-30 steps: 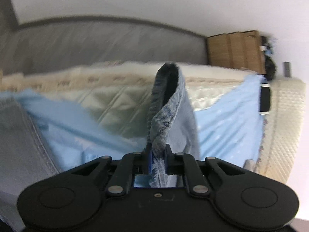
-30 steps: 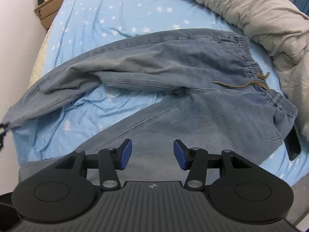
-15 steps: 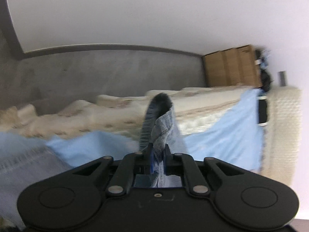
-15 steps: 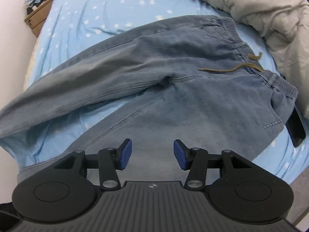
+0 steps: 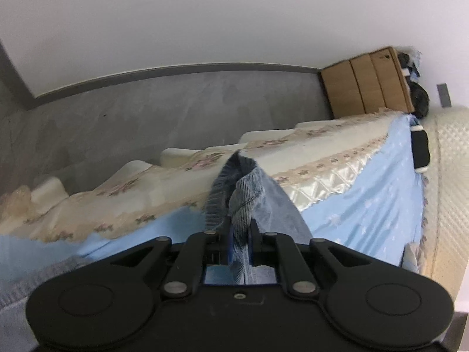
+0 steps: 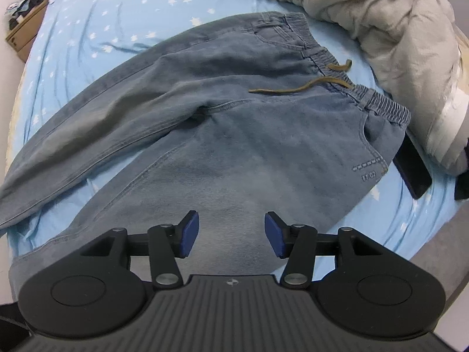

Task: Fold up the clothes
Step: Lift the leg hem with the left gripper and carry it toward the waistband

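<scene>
The left gripper (image 5: 239, 236) pinches a denim hem (image 5: 234, 193), lifted over the blue sheet (image 5: 366, 205); cream quilt (image 5: 278, 152) and wooden cabinet (image 5: 366, 85) behind.

The jeans (image 6: 234, 135), faded blue with an elastic waist and tan drawstring, lie flat beneath my open right jaws, legs stretching left. My left jaws pinch one bunched hem (image 5: 244, 202), lifted upward.

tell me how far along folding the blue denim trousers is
Early. Done: the blue denim trousers lie spread flat on the star-print blue sheet, legs still apart. In hand: the left gripper pinches a denim hem; the right gripper hovers open above the near leg. Left: every fold.
</scene>
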A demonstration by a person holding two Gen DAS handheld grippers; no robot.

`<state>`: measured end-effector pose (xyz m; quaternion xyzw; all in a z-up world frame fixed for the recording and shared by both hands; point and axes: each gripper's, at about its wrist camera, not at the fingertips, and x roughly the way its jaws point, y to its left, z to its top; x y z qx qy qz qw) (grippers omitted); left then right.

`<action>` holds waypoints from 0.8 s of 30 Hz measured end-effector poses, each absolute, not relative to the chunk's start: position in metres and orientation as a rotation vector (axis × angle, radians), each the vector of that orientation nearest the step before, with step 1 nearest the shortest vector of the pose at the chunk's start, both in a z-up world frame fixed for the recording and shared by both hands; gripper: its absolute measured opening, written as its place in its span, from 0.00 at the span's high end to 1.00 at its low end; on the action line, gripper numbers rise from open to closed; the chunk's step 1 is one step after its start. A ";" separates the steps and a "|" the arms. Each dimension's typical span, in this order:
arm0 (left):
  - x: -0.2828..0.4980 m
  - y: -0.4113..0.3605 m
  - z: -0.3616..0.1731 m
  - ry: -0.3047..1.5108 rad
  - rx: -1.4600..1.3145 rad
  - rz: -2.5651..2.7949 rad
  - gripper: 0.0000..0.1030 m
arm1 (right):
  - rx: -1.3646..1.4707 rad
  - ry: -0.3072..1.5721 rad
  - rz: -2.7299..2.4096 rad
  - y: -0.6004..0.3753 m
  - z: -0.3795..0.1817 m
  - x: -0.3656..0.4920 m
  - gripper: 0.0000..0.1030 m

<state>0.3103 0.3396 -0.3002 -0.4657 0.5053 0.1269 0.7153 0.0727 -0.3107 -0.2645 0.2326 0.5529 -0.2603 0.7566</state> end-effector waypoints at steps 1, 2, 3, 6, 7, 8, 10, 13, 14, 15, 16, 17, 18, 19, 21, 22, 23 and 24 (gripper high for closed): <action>0.310 0.339 -0.301 1.129 -1.032 0.291 0.92 | 0.510 1.205 -0.562 -0.311 -0.265 0.074 0.49; 0.310 0.338 -0.303 1.146 -1.032 0.303 0.91 | 0.511 1.205 -0.554 -0.310 -0.266 0.075 0.49; 0.309 0.337 -0.304 1.159 -1.028 0.311 0.90 | 0.512 1.204 -0.547 -0.310 -0.267 0.076 0.49; 0.306 0.331 -0.302 1.189 -0.989 0.313 0.64 | 0.496 1.199 -0.515 -0.312 -0.266 0.079 0.48; 0.304 0.329 -0.301 1.196 -0.972 0.317 0.51 | 0.495 1.193 -0.505 -0.314 -0.266 0.078 0.48; 0.300 0.328 -0.298 1.194 -0.957 0.327 0.48 | 0.494 1.186 -0.495 -0.317 -0.266 0.077 0.47; 0.286 0.325 -0.290 1.173 -0.959 0.334 0.46 | 0.503 1.171 -0.490 -0.326 -0.267 0.071 0.46; 0.260 0.317 -0.276 1.153 -0.957 0.347 0.43 | 0.531 1.155 -0.494 -0.345 -0.273 0.057 0.46; 0.247 0.314 -0.271 1.141 -0.955 0.359 0.42 | 0.543 1.152 -0.497 -0.353 -0.276 0.051 0.46; 0.232 0.309 -0.266 1.131 -0.963 0.374 0.41 | 0.555 1.148 -0.501 -0.360 -0.279 0.045 0.45; 0.218 0.305 -0.263 1.124 -0.978 0.388 0.39 | 0.568 1.147 -0.514 -0.370 -0.283 0.038 0.45; 0.203 0.300 -0.260 1.117 -0.992 0.402 0.39 | 0.581 1.148 -0.530 -0.380 -0.287 0.030 0.44; 0.186 0.295 -0.258 1.112 -1.009 0.417 0.39 | 0.606 1.138 -0.552 -0.393 -0.291 0.021 0.42; 0.169 0.290 -0.256 1.108 -1.030 0.433 0.38 | 0.634 1.125 -0.577 -0.406 -0.295 0.012 0.40; 0.136 0.280 -0.255 1.105 -1.070 0.463 0.38 | 0.695 1.096 -0.626 -0.431 -0.303 -0.008 0.34; 0.118 0.273 -0.254 1.104 -1.090 0.482 0.38 | 0.736 1.083 -0.646 -0.441 -0.308 -0.016 0.32; 0.100 0.268 -0.253 1.104 -1.105 0.503 0.38 | 0.779 1.070 -0.665 -0.452 -0.313 -0.023 0.29; 0.084 0.263 -0.253 1.103 -1.122 0.524 0.38 | 0.822 1.057 -0.683 -0.463 -0.319 -0.031 0.28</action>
